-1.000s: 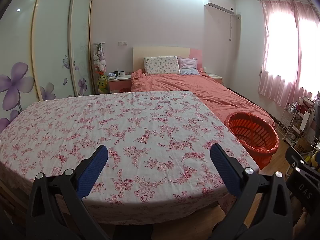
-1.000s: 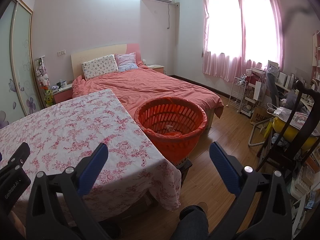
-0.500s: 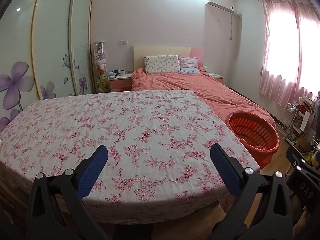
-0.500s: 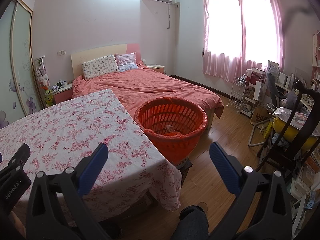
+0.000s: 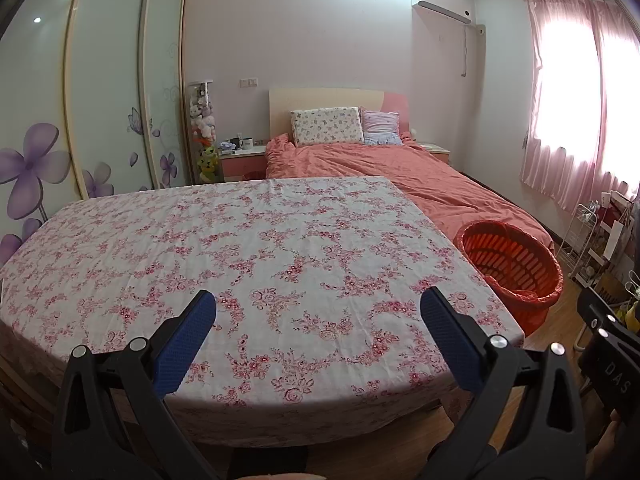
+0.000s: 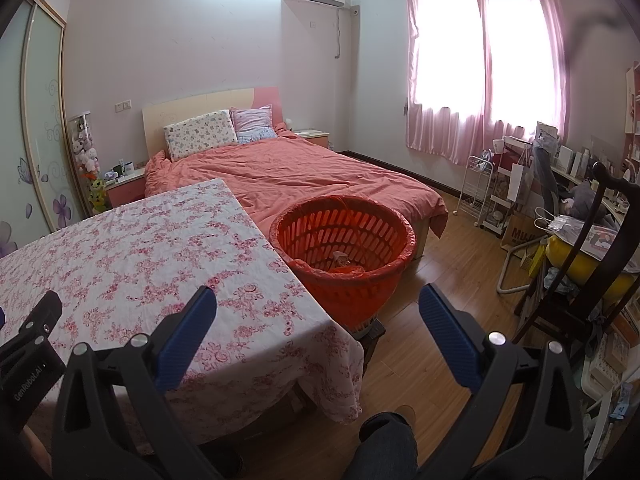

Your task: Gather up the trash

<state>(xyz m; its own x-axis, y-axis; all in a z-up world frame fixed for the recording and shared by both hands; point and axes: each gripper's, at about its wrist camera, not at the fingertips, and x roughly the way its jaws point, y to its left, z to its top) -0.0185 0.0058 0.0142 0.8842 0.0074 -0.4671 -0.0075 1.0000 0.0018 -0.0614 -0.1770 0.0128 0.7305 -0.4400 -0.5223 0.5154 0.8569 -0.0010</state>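
An orange slatted basket (image 6: 344, 248) lined with an orange bag stands on the floor at the table's right corner; it also shows in the left wrist view (image 5: 510, 264). Some trash (image 6: 340, 266) lies at its bottom. My left gripper (image 5: 318, 312) is open and empty above the near edge of the floral-clothed table (image 5: 240, 248). My right gripper (image 6: 318, 308) is open and empty, held over the table's right corner, short of the basket. I see no loose trash on the tablecloth.
A bed with a salmon cover (image 6: 296, 172) lies behind the table. A dark wooden chair (image 6: 592, 264) and cluttered shelves (image 6: 500, 184) stand at the right. A person's knee (image 6: 384, 448) is at the bottom. Wardrobe doors (image 5: 100, 92) line the left wall.
The left wrist view has tilted slightly, so the table sits a little lower in frame. The right wrist view is almost unchanged. Both grippers stay open.
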